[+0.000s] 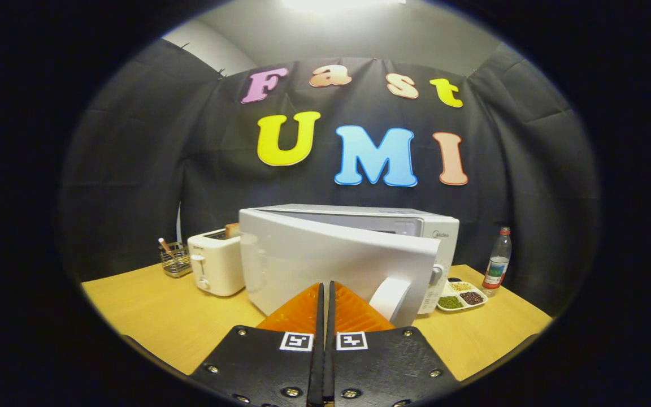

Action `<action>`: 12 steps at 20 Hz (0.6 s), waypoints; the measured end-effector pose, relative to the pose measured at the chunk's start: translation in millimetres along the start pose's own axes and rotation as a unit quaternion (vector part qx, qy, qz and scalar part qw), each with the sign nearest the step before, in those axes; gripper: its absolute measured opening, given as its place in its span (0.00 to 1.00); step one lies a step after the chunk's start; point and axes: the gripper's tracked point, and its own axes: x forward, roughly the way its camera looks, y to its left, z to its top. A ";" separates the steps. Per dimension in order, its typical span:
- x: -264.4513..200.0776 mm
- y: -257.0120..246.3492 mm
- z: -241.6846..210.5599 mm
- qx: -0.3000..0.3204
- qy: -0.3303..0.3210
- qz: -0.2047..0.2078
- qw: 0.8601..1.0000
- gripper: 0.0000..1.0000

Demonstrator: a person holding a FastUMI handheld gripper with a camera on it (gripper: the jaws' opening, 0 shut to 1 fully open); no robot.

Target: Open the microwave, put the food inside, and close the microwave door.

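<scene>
Claw (324, 291) level, fingers together on nothing — tips against the white boxy microwave's (416, 226) part-open door (325, 254).

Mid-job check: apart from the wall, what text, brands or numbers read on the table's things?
Microwave brand mark: too small to read.
Bottle label: blurred.
Toaster mark: unreadable.
Gripper, fingers shut before the microwave door: square code patterns, no words.

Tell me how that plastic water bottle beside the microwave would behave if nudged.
The water bottle is tall and narrow, standing upright on the table, so it probably tips easily. On its side it would likely roll. The hand-held gripper, fingers closed, is at the microwave door.
</scene>
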 end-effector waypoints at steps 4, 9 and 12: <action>35.6 -37.2 -1.2 0.008 0.002 -0.040 0.999 0.01; 84.6 -64.5 0.8 0.010 0.003 -0.067 0.998 0.01; 117.1 -72.4 1.1 -0.001 0.005 -0.082 0.997 0.01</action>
